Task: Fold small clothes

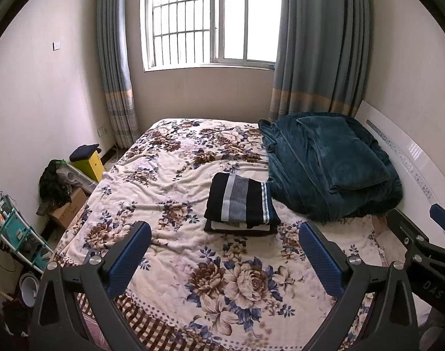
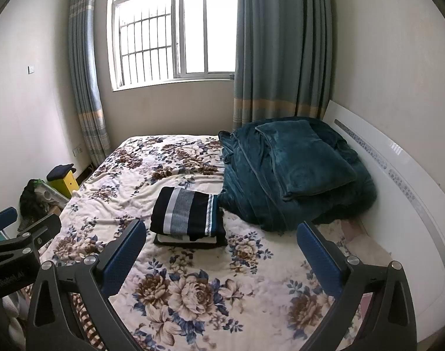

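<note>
Both tongs (image 1: 224, 251) (image 2: 221, 248) gape empty before folded clothes (image 1: 241, 203) beside a teal blanket (image 1: 328, 166).

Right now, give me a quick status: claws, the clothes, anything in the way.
Left claw open, empty. Right claw open, empty. Folded striped clothes stacked on floral bed cover, untouched. Teal blanket pile beside the stack, touching its right edge.
</note>
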Action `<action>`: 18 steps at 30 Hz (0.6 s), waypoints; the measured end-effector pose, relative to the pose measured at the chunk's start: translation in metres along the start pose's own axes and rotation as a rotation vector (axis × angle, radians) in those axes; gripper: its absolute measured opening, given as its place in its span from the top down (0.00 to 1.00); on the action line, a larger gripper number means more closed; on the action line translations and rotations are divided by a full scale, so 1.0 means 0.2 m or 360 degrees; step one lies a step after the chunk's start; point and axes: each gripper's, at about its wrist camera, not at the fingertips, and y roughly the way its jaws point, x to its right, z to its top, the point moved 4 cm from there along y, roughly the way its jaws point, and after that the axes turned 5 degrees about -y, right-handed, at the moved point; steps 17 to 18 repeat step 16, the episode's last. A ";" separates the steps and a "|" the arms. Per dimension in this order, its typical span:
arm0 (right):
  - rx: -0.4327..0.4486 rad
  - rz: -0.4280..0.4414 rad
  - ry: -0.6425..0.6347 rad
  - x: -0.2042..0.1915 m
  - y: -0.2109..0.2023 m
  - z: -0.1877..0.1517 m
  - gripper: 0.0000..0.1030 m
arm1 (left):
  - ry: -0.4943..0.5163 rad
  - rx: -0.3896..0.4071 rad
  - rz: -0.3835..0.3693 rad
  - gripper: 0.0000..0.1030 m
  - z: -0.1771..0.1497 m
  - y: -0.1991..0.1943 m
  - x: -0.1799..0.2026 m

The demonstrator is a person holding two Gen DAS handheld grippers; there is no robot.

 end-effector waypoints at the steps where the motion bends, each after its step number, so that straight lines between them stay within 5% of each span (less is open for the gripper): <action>1: 0.0000 0.0001 0.0001 0.00 0.00 0.00 0.00 | 0.0000 0.0002 0.0000 0.00 0.00 0.00 0.00; 18: 0.0004 -0.0005 0.0006 0.00 0.00 0.00 0.00 | -0.0005 0.0031 0.0008 0.00 0.02 -0.02 -0.01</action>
